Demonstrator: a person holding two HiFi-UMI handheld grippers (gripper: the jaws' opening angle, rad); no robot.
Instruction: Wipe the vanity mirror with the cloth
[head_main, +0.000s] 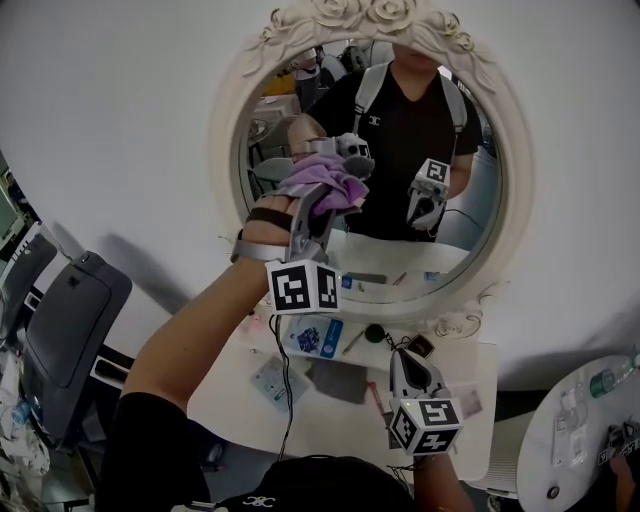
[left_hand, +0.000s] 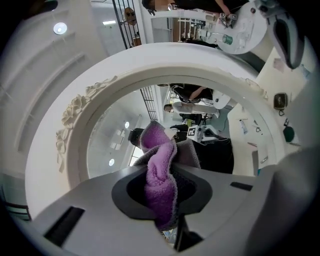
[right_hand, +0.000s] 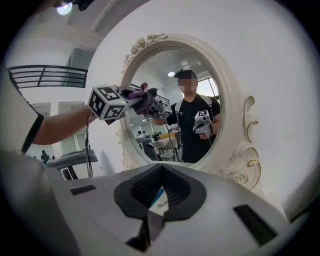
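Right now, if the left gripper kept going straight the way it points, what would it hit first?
The vanity mirror's glass. The left gripper, shut on the purple cloth, points straight into it, so the cloth would meet the glass first. It may already touch; depth is unclear.

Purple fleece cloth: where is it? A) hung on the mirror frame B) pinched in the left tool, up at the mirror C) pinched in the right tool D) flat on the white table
B: the left gripper view shows the purple fleece cloth bunched in the left tool, before the white-framed vanity mirror.
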